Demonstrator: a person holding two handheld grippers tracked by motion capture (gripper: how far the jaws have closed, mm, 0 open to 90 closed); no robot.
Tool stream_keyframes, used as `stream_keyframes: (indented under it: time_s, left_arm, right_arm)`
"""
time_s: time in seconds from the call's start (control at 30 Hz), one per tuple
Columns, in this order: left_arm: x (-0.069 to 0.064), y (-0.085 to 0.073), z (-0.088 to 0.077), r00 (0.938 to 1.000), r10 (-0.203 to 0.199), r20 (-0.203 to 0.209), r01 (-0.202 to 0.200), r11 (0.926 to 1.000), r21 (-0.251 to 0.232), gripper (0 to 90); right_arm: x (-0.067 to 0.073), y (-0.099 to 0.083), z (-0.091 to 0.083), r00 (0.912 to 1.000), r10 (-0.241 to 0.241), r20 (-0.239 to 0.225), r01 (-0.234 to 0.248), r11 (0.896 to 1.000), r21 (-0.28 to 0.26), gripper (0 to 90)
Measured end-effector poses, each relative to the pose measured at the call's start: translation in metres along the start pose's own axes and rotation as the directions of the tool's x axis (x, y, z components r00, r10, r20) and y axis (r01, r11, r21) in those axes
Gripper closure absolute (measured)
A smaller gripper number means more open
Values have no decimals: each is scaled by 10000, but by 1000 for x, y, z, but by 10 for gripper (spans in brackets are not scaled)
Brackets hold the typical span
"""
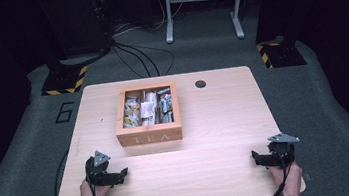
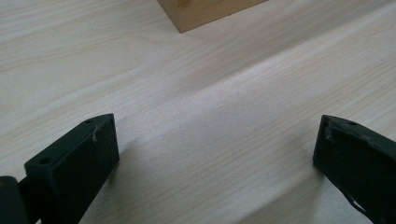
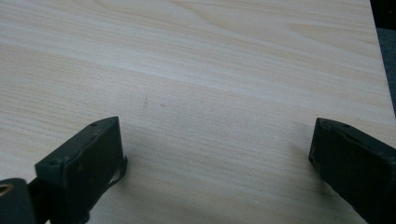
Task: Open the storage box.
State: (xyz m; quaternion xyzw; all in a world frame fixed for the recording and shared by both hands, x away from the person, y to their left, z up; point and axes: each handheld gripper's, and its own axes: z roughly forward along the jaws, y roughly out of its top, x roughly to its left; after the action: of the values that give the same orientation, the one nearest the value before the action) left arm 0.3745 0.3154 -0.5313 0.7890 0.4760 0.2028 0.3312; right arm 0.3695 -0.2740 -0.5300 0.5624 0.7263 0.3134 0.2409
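no step is judged begun — the left claw (image 1: pixel 121 175) and right claw (image 1: pixel 256 157) are held released on the surface (image 1: pixel 216 123), the tea box (image 1: pixel 147 114) untouched at mid-surface — a reach forward is called for.

A tea box (image 1: pixel 150 137) sits mid-counter (image 1: pixel 216 123), packets (image 1: pixel 146 109) inside; left gripper (image 1: pixel 124 173) and right gripper (image 1: pixel 255 156) flank the near edge

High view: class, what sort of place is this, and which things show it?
Probably a recording lab or studio, not a home. A lone wooden table stands on grey carpet among dark surroundings, hazard-striped stand bases flank it, and cables trail across the floor.
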Motion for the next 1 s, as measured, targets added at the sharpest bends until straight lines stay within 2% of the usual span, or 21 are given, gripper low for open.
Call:
stream_keyframes:
  time_s: [0.33, 0.5, 0.63, 0.7, 0.73, 0.77, 1.0]
  left_arm:
    - [0, 0, 1, 10000, 4, -28, -4, 10000, -77, 1]
    - [1, 0, 0, 9998, -124, 133, 126, 9999, -106, 8]
    - [1, 1, 0, 9996, -73, 268, 78, 9998, -177, 14]
    - [2, 2, 0, 9992, -149, 375, 162, 9993, -351, 26]
    - [4, 3, 1, 9980, -302, 562, 327, 9985, -443, 26]
    - [5, 4, 1, 9979, -370, 537, 399, 9978, -530, 26]
    - [13, 17, -1, 9951, -391, 904, 478, 9942, -958, 45]
  right_arm:
    - [0, 0, 0, 10000, 5, 4, -5, 10000, 5, 24]
    - [0, 0, 0, 10000, -20, 2, 20, 10000, 15, 24]
    - [0, 0, 0, 10000, -26, 5, 26, 10000, 6, 25]
    - [0, 0, 0, 10000, -20, 1, 20, 10000, -1, 25]
    - [0, 0, 0, 10000, -25, -2, 25, 10000, -1, 25]
    - [0, 0, 0, 10000, -27, -1, 27, 10000, -1, 25]
    - [0, 0, 0, 10000, -43, -2, 43, 10000, 7, 26]
